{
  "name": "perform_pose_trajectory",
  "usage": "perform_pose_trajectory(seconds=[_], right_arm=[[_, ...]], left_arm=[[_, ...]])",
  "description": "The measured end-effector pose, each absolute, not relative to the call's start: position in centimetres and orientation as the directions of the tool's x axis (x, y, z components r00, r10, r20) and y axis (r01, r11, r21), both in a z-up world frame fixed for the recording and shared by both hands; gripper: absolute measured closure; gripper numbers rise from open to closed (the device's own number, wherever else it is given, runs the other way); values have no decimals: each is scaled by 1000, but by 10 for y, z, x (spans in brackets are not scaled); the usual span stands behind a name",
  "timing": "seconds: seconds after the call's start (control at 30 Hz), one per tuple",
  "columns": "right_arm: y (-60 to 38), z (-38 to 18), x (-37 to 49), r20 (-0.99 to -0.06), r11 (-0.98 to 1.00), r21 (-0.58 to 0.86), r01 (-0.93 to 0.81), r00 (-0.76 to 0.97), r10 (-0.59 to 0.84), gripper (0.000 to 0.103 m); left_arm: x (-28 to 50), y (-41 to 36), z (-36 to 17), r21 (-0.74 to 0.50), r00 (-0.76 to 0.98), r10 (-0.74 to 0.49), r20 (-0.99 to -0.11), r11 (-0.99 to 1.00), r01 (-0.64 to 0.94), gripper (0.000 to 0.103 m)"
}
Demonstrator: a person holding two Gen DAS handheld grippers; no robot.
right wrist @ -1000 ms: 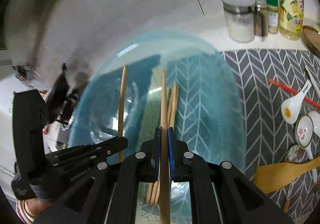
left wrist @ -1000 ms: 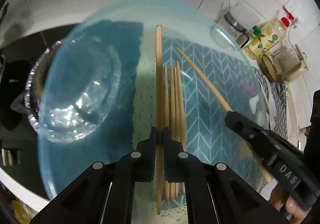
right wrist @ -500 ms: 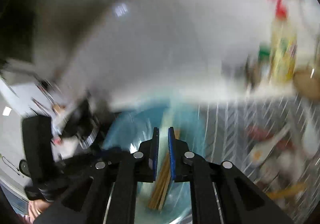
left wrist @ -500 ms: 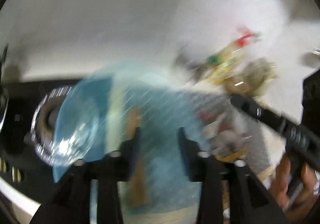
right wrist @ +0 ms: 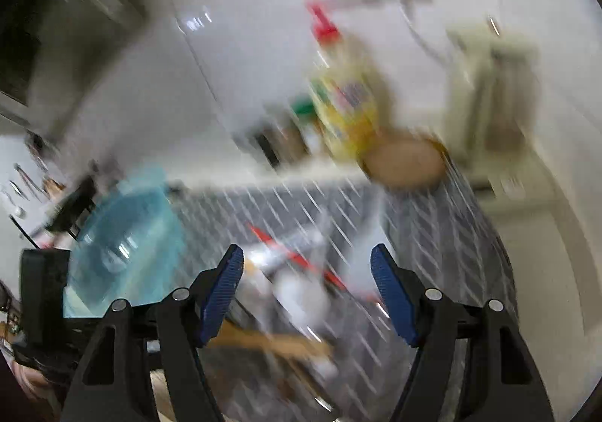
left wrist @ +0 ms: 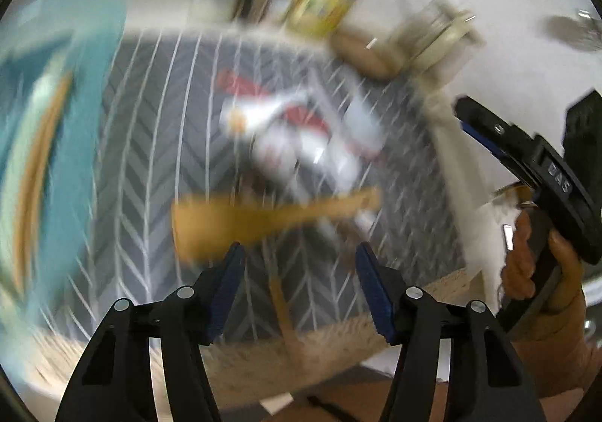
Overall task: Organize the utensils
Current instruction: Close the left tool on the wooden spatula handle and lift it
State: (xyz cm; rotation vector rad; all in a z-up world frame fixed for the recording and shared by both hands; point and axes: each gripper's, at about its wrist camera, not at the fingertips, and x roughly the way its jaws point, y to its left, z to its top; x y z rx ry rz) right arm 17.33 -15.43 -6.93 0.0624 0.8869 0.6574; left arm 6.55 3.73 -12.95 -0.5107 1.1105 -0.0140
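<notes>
Both views badly motion-blurred.

Near: left gripper (left wrist: pixel 299 260) and right gripper (right wrist: pixel 306 264) both spread wide, empty. A second ago each pinched a chopstick over the blue tray (left wrist: pixel 81 143); those look delivered.

Mid: wooden spatula (left wrist: pixel 271 215) just ahead of the left fingers, likely next.

Farther: spoons (left wrist: pixel 301 132) loose on the chevron mat (left wrist: pixel 158 143).

Left view alone shows chopsticks (left wrist: pixel 35 166) in the tray; right view shows the spoons lying between its own open fingers.
</notes>
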Motion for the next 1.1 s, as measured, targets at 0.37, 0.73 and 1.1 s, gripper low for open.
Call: perform_pose_trajectory(seconds=[0.37, 0.73, 1.1], right_arm=[[-195, -105, 171, -725, 800, 360, -480, 396, 564, 34], [-214, -112, 160, -738, 817, 360, -451, 397, 545, 34], [-176, -129, 153, -743, 763, 392, -514, 311, 592, 34]], left_arm=[[87, 49, -177, -412, 515, -166, -841, 813, -412, 42], [142, 67, -181, -481, 591, -167, -789, 767, -425, 83], [107, 72, -178, -550, 584, -261, -769, 736, -395, 87]])
